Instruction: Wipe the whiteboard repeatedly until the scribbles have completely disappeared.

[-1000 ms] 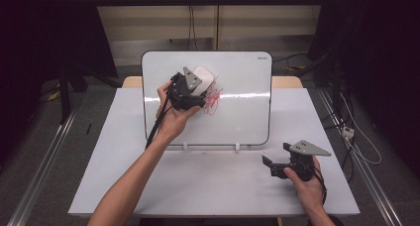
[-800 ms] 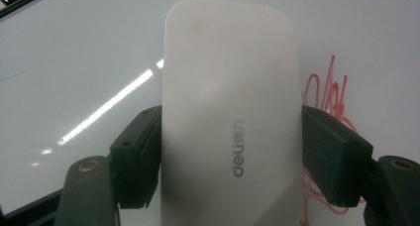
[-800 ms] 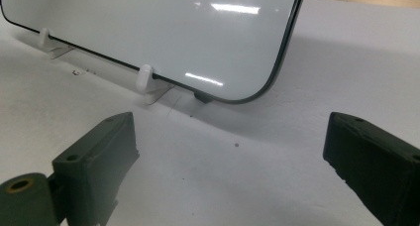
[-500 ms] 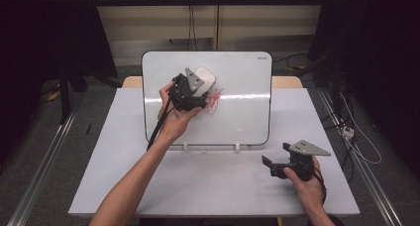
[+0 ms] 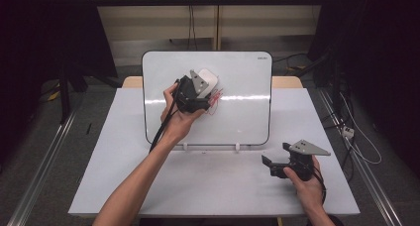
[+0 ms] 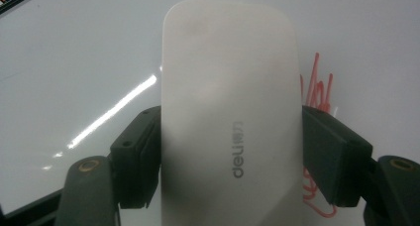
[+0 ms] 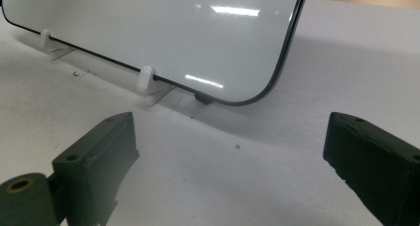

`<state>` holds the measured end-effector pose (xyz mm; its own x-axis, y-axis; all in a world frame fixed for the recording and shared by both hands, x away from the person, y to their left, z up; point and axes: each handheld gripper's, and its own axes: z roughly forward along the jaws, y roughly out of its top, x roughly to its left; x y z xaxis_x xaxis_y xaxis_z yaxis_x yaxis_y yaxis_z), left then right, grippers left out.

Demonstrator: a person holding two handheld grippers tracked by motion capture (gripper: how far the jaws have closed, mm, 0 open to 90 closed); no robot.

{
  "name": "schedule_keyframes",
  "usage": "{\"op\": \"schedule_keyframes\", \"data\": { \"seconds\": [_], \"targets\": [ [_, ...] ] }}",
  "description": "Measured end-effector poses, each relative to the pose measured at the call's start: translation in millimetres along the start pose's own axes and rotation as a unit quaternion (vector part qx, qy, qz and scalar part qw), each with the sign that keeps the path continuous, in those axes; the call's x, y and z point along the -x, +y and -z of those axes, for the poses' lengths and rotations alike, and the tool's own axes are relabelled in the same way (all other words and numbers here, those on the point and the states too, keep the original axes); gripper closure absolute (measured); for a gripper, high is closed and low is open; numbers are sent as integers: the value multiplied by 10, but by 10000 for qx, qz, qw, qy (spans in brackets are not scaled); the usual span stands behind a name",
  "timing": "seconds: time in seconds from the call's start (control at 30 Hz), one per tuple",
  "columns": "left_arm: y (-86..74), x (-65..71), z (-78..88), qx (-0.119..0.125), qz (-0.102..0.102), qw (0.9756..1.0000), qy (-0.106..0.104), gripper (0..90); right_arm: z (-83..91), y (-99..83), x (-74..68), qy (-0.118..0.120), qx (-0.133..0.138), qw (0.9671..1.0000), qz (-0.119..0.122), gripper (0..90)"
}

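"deli" is read on the white eraser (image 6: 230, 137), which is clamped between the jaws of the left gripper (image 5: 198, 94) and pressed on the whiteboard (image 5: 242, 117) beside red scribbles (image 6: 317, 89) at its 3 o'clock. The right gripper (image 5: 285, 164) is held wide apart and empty over bare table (image 5: 218, 186) at the board's 5 o'clock.
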<state>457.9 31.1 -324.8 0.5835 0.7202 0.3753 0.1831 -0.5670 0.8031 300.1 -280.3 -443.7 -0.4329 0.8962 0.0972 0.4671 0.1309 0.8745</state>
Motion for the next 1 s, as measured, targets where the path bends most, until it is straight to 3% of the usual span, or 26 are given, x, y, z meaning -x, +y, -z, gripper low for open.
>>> {"op": "schedule_keyframes", "data": {
  "seconds": [0.3, 0.43, 0.57, 0.6, 0.63, 0.67, 0.8, 1.0],
  "targets": [
    [-8, 67, -4, 10, -127, 9999, -36, 300, -2, 3, -3, 12, -3, 10000, 25, 65],
    [-12, 164, -19, -1, -274, 9996, -54, 300, -8, 3, 0, 12, -6, 10000, 14, 65],
    [-25, 258, -38, -50, -364, 9989, -275, 299, -6, 3, -4, 17, -21, 10000, 25, 65],
    [-27, 326, -50, -53, -483, 9985, -258, 299, -8, 3, -4, 18, -18, 10000, 12, 65],
    [-19, 381, -47, -57, -543, 9985, -81, 299, -8, 3, -4, 18, -18, 10000, 12, 65],
    [-7, 387, -43, -95, -596, 9982, -33, 301, -8, 3, -4, 20, -19, 10000, 11, 65],
    [4, 323, -59, -83, -417, 9988, -227, 302, 1, -1, -3, 29, -3, 10000, 36, 65],
    [93, 213, -58, -109, -324, 9992, -218, 303, 5, -6, 12, 21, 1, 10000, -3, 65]
  ]
}}
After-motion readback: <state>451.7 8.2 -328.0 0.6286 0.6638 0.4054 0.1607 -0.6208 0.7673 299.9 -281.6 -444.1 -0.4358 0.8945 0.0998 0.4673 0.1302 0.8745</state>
